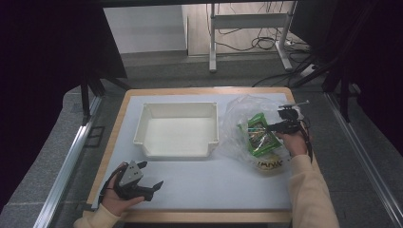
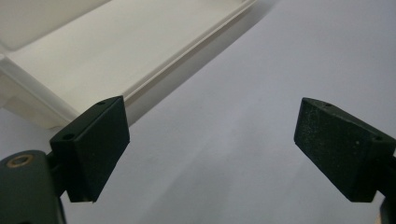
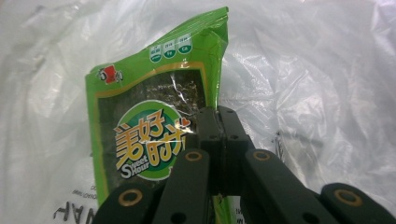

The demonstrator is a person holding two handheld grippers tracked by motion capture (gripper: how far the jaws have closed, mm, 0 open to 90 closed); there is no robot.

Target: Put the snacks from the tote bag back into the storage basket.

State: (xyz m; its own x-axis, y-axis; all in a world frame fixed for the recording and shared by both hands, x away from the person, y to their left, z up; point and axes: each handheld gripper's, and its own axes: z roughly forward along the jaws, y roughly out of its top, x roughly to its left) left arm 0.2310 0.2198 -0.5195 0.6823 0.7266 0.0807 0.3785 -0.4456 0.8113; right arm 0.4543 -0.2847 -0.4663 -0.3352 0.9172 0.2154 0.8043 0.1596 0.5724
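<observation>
Overhead, the right gripper (image 1: 274, 126) pinches a green seaweed snack packet (image 1: 259, 135) on the clear plastic bag (image 1: 247, 124), just right of the white bin (image 1: 177, 129); the left gripper (image 1: 151, 186) rests in front of that bin. Along the left gripper's view, its jaws stand wide apart over bare table. Along the right gripper's, the jaws are clamped together on the packet's edge. Lifting slowly probably frees it from the bag.

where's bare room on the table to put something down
The tray is empty. The mat is bare in front of it, between the left gripper and the right sleeve. Crowded on the right: plastic bag, green packet and right gripper.
</observation>
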